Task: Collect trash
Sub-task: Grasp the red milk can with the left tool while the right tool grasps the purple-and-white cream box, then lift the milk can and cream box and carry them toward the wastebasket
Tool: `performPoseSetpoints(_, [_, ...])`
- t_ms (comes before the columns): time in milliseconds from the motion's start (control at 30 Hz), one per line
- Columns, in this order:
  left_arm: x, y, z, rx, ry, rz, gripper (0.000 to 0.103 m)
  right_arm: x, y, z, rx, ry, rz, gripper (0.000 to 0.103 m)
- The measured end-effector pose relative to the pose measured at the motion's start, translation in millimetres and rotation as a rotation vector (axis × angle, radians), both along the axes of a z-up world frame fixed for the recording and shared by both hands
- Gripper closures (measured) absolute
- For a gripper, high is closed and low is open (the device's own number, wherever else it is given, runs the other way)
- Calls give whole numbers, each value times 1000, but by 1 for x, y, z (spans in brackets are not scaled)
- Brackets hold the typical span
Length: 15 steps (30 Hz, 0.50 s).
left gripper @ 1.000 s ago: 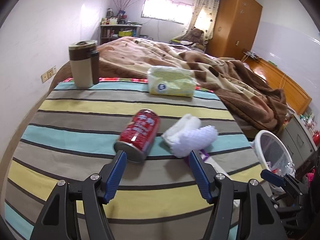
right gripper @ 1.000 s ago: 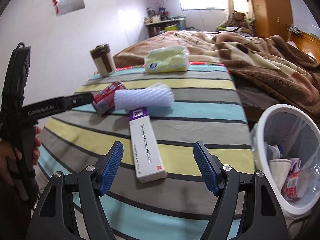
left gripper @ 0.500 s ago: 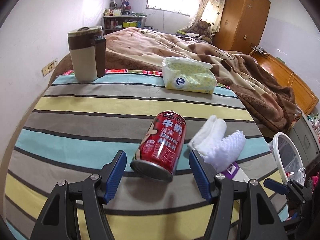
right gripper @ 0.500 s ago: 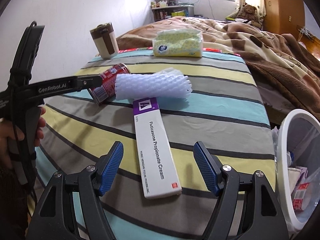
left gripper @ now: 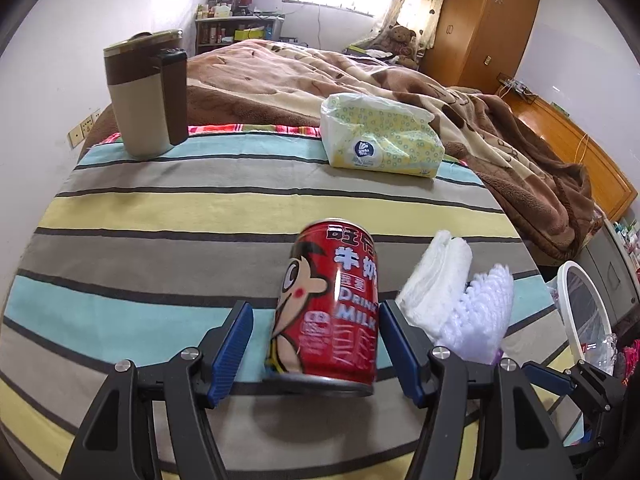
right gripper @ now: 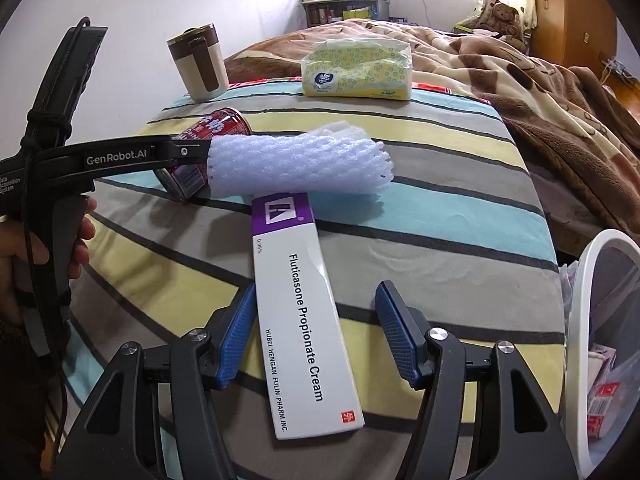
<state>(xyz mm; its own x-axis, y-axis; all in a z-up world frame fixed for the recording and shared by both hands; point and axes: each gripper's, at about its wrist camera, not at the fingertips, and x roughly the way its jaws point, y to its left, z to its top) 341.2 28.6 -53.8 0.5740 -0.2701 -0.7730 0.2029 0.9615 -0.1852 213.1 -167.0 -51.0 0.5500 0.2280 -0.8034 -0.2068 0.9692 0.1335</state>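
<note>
A red milk drink can [left gripper: 332, 312] lies on its side on the striped tablecloth [left gripper: 160, 208]. My left gripper [left gripper: 316, 344] is open around it, with the right pad beside the can and a gap at the left pad. A white and purple cream box [right gripper: 296, 304] lies lengthwise between the fingers of my right gripper [right gripper: 316, 340]. Those jaws are closing; the left pad is near the box and a gap shows at the right pad. A white foam net sleeve [right gripper: 296, 164] lies across the box's far end, next to the can [right gripper: 208, 128].
A white-rimmed bin [right gripper: 576, 340] with trash in a plastic liner stands off the table's right edge. A brown and beige mug [left gripper: 144, 96] and a yellow tissue pack [left gripper: 380, 140] stand at the far edge. A bed with a brown blanket [left gripper: 500, 140] lies beyond.
My left gripper has moved forward and down until the can sits between its fingers. My right gripper has advanced over the cream box and its jaws have narrowed.
</note>
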Motion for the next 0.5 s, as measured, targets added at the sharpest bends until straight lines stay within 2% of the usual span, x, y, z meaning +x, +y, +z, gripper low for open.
performPoseSetpoints(167, [10, -6, -6, 11, 11, -13, 38, 1, 0, 0, 0, 0, 3, 54])
performPoseSetpoints(267, [14, -9, -9, 17, 20, -9, 38, 1, -1, 0, 3, -1, -3, 61])
performPoseSetpoints(367, [13, -10, -9, 21, 11, -8, 39, 1, -1, 0, 5, -3, -2, 61])
performPoseSetpoints(400, [13, -10, -8, 19, 9, -4, 41, 1, -1, 0, 3, -4, -2, 62])
performPoseSetpoints(433, [12, -9, -7, 10, 9, -5, 48, 1, -1, 0, 2, -6, -2, 62])
performPoseSetpoints(500, [11, -8, -6, 9, 7, 2, 50, 0, -1, 1, 7, -9, 1, 62])
